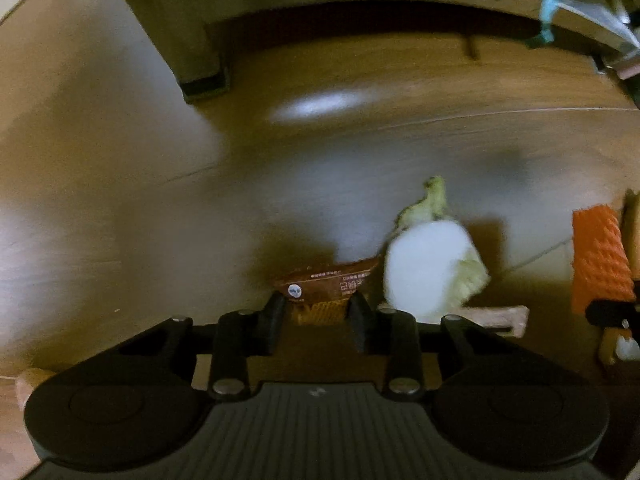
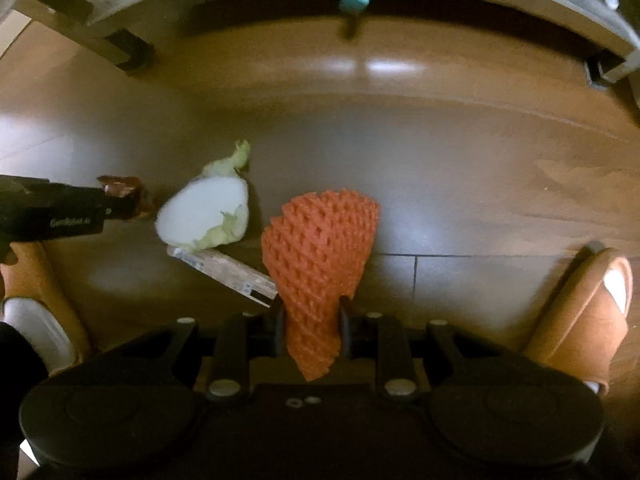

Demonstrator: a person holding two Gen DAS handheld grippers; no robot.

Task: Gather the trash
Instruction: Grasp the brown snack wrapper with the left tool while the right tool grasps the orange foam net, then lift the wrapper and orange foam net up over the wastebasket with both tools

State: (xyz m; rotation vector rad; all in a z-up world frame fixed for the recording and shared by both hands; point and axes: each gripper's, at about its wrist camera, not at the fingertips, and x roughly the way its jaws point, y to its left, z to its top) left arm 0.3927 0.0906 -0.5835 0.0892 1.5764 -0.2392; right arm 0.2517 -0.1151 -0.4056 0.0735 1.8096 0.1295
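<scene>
On the floor, left gripper (image 1: 318, 312) jaws clamp a brown wrapper (image 1: 326, 280); right gripper (image 2: 312, 320) jaws pinch orange foam netting (image 2: 320, 248).

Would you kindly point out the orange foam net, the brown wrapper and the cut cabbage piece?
orange foam net (image 2: 320, 248): right wrist view, middle of its mesh.
brown wrapper (image 1: 332, 278): left wrist view, its printed face.
cut cabbage piece (image 2: 206, 210): right wrist view, its white cut face.
</scene>
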